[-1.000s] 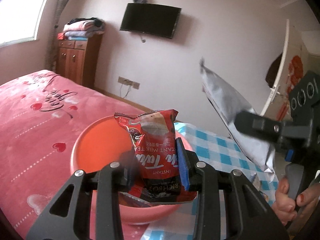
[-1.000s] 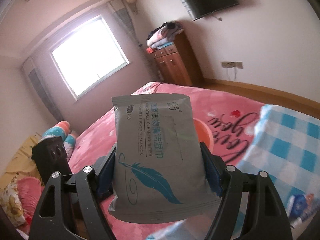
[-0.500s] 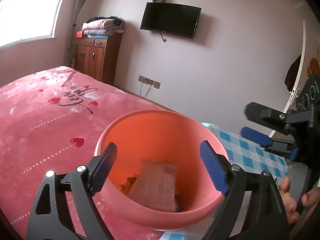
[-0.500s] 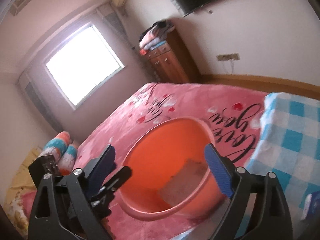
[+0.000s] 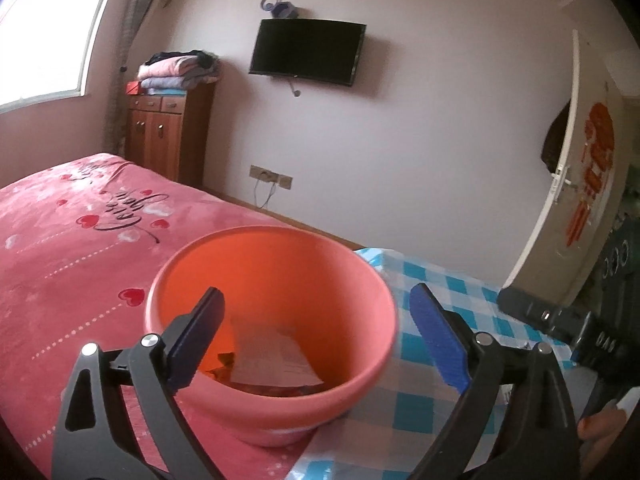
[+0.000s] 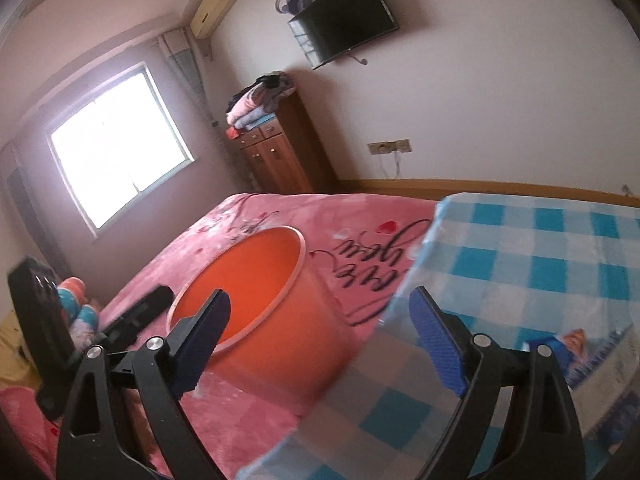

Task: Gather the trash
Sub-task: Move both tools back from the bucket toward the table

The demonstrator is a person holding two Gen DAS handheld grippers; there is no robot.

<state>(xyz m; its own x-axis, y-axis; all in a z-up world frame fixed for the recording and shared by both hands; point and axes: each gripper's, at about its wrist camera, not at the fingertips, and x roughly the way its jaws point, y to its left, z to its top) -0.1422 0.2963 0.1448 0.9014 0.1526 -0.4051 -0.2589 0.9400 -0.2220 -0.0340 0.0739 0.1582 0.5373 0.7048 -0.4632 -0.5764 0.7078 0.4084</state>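
Observation:
An orange basin (image 5: 272,236) stands on the pink bed, against the edge of the blue-checked table. Inside it lie a grey wipes pack (image 5: 276,360) and, under that, a red packet (image 5: 280,391). My left gripper (image 5: 316,292) hovers over the basin's near rim, jaws still opening, with nothing between the pads. My right gripper (image 6: 320,295) is open and empty, low between the basin (image 6: 280,320) and the checked table (image 6: 540,260). A blue wrapper (image 6: 568,344) lies on the cloth just right of its right finger. In the left wrist view, the right gripper's finger (image 5: 516,308) shows at the right edge.
The pink blanket (image 5: 60,248) covers the bed to the left. A wooden cabinet (image 5: 168,136) with folded clothes and a wall TV (image 5: 306,52) stand at the far wall. A white door (image 5: 568,184) hangs ajar at the right. A person's hand (image 5: 600,428) holds the right gripper.
Both grippers opened and let go: the red packet and the grey wipes pack dropped into the basin. The right gripper then swung down and right toward the checked table.

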